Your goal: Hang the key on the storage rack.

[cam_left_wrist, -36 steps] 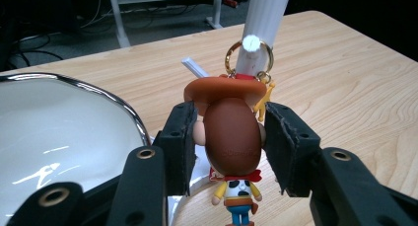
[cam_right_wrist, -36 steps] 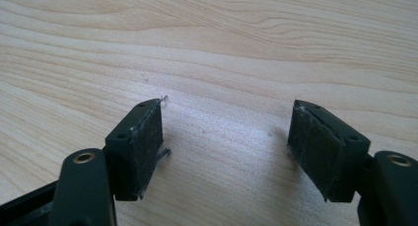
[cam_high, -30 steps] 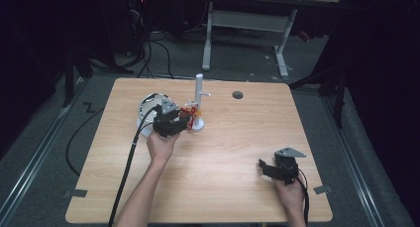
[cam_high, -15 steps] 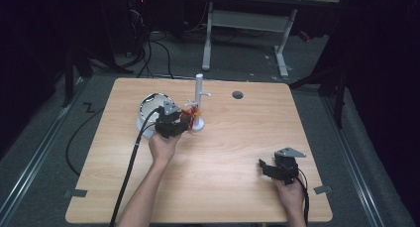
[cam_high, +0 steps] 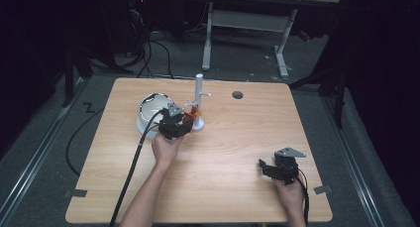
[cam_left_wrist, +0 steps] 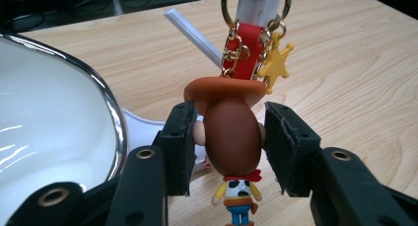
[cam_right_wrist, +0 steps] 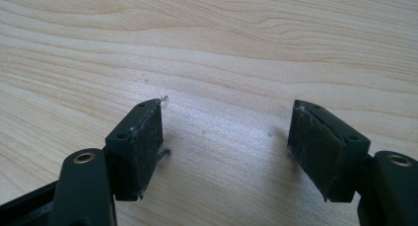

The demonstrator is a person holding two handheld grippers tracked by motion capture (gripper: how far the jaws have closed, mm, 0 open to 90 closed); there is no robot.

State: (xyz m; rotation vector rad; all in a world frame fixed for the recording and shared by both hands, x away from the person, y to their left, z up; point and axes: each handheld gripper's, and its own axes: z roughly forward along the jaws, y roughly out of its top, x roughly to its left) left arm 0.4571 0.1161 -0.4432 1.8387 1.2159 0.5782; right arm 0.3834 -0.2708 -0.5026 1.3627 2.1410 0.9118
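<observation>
A cowboy figure keychain (cam_left_wrist: 231, 137) with a brown hat, a red strap and a yellow star hangs by its gold ring from the white stand (cam_high: 199, 93). My left gripper (cam_left_wrist: 229, 132) is shut on the figure's head, with a pad at each ear. In the high view the left gripper (cam_high: 185, 119) is at the foot of the stand, with the keychain (cam_high: 193, 112) at its tips. My right gripper (cam_high: 265, 166) rests low near the table's front right. In its own view the right gripper (cam_right_wrist: 226, 147) stands open over bare wood.
A white bowl with a chrome rim (cam_high: 151, 108) stands just left of the stand, close against the left gripper (cam_left_wrist: 59, 137). A dark round hole (cam_high: 237, 94) marks the table's far middle. A thick cable (cam_high: 131, 172) trails from the left gripper to the front edge.
</observation>
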